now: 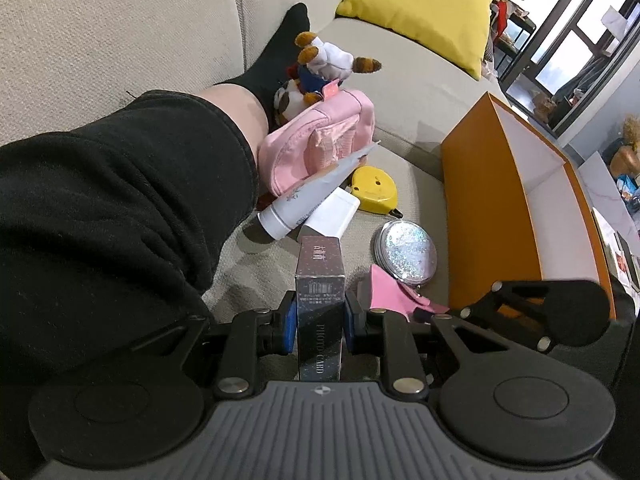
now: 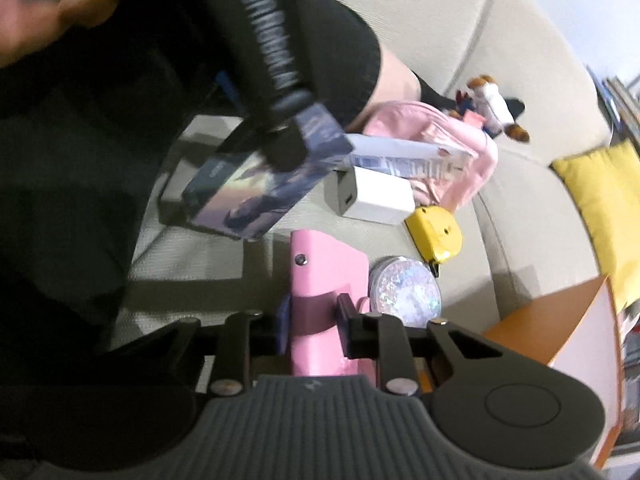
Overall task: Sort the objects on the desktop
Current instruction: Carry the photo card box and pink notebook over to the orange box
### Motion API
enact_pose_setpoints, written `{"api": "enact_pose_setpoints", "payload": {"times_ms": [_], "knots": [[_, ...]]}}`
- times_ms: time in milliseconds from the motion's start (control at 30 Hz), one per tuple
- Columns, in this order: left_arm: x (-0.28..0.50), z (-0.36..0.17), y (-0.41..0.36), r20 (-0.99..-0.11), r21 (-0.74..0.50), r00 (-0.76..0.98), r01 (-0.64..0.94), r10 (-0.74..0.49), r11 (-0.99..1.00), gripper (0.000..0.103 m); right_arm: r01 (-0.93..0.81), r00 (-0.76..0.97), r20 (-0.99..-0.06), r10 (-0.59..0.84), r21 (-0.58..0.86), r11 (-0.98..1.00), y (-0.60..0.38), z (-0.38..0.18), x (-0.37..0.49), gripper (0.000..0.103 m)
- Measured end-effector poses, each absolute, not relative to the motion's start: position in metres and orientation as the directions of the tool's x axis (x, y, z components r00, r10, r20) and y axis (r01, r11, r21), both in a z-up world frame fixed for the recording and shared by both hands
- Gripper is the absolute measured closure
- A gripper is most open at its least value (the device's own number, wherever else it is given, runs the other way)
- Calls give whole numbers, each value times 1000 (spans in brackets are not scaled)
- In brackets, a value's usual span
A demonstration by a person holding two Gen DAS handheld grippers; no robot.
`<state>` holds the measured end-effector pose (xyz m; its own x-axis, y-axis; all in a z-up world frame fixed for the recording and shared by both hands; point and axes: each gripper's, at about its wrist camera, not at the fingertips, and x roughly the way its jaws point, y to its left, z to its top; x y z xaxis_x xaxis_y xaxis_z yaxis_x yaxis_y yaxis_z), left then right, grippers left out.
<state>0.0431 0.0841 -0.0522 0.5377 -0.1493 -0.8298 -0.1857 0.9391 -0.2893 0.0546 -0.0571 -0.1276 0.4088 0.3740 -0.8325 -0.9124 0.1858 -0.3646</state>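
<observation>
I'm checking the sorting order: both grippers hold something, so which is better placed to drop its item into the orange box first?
Probably right. The right gripper, clamped on the pink case, sits beside the orange box. The left gripper, holding the photo card box, is farther from it.

The right wrist view is motion-blurred: a person's hand (image 2: 36, 12) at its top-left edge is a smear, cut off by the frame. The print on the white squeeze tube (image 2: 404, 158) cannot be read. In the left wrist view, the flat pink snap-button case (image 1: 390, 294) is partly hidden behind the black gripper linkage, and the orange open-topped cardboard box (image 1: 476, 200) runs behind it too.
</observation>
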Motion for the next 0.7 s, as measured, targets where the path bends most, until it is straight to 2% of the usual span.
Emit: {"api": "enact_pose_setpoints", "payload": {"times_ms": [133,200,333,567,700], "knots": [[46,-59,78,-840,-293,517,-173,-166,940,78,-917,400,-839,369,-366,161,-47,-130,62,74],[46,-62,77,-844,-292,510,-170,-169,941,78,-911,413,-832,370,-384,153,-45,-132,36,73],[48,-66,76,-847,-291,504,-170,-171,942,78,-898,439,-814,379,-398,185,-42,-127,37,81],[54,-69,75,-838,-301,519,-179,-170,937,78,-908,345,-846,406,-193,371,-46,-101,74,84],[58,-72,77,-835,-308,522,-187,-171,933,77,-901,318,-857,406,-140,411,-40,-100,80,84]]}}
